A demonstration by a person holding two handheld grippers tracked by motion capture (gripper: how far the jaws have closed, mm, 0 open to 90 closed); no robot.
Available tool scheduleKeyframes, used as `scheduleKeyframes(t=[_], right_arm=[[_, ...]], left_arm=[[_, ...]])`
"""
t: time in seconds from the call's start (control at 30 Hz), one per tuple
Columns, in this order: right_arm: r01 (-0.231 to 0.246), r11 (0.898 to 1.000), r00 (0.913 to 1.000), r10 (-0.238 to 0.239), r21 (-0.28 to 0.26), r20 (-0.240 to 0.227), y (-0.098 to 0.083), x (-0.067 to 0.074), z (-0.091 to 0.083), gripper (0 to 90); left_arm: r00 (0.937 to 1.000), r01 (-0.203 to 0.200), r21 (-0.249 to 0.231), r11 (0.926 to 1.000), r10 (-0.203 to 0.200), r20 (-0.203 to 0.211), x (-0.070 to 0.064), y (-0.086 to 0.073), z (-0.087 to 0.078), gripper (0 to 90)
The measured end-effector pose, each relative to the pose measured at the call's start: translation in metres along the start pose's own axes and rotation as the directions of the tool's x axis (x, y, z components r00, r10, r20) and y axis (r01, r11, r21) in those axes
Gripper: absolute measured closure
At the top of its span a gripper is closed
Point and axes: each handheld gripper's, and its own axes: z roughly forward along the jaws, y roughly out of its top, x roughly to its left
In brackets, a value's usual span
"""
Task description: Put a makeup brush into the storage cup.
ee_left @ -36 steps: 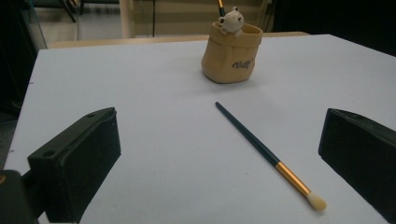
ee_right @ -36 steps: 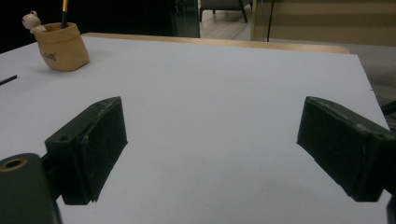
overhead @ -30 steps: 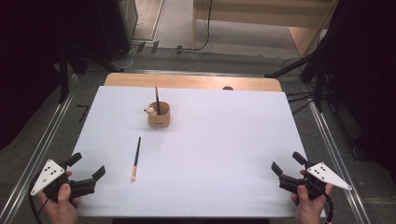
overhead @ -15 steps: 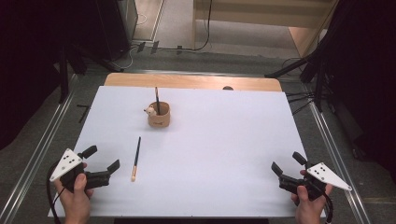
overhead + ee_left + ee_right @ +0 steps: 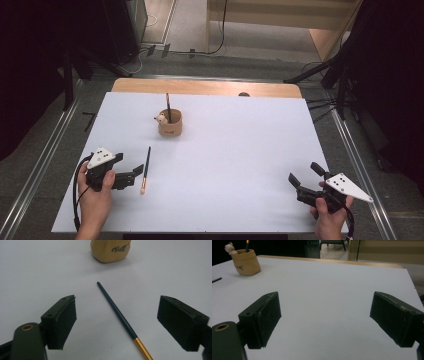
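**Left gripper lined up on loose paintbrush; right gripper idle**

The work in hand appears to be collecting the loose paintbrush from the white table sheet, probably to join the one already standing in the pot.

Left gripper: held low at the near left of the table, pointing toward the brush. Its jaws have just been closing a little, yet they stand apart and grasp nothing. In the left gripper view the brush lies flat on the sheet in the gap between the two pads, touching neither. The dark handle runs away toward the pot and the gold ferrule sits nearest the camera. The jaws straddle the shaft crosswise, which is the sensible approach for a thin, flat-lying thing: closing across it should pinch it without rolling it away.

Right gripper: held at the near right of the table, well apart from the brush. Jaws released and wide, nothing between them; the right gripper view shows bare sheet ahead of the pads. It looks parked out of the way while the left hand works.

Tan pen pot: upright toward the far middle of the sheet, beyond the loose brush. A second brush stands in it, and a small pale figure perches at its rim.

Judgement: the grasp is not yet made; the gripper must still sink to the sheet before closing.
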Motion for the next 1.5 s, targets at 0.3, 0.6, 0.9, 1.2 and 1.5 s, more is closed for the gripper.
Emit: scheduleKeyframes(t=[0.3,0.6,0.9,1.2,1.5], right_arm=[[-0.006,1.0,1.0,0.006,0.002,0.008,0.0,-0.002,-0.002,9.9],[-0.004,1.0,1.0,0.004,0.006,0.005,0.0,-0.002,0.0,10.0],[-0.004,1.0,1.0,0.004,0.015,0.005,-0.001,-0.002,0.002,10.0],[-0.002,1.0,1.0,0.002,0.025,0.007,-0.001,-0.001,0.005,10.3],[0.001,0.999,1.0,-0.001,0.037,-0.004,0.0,0.004,0.011,10.9]], left_arm=[[0.9997,-0.024,0.165,0.986,0.023,0.011,-0.018,0.01,0.018,24.1],[0.9957,-0.026,0.335,0.9417,0.054,-0.075,-0.028,0.015,0.029,30.3],[0.9954,-0.076,0.461,0.884,0.095,-0.017,-0.032,0.019,0.039,51.4],[0.9891,-0.102,0.501,0.8594,0.141,-0.041,-0.034,0.025,0.046,69.8],[0.9908,-0.109,0.48,0.8707,0.134,-0.017,-0.031,0.027,0.047,84.2]])
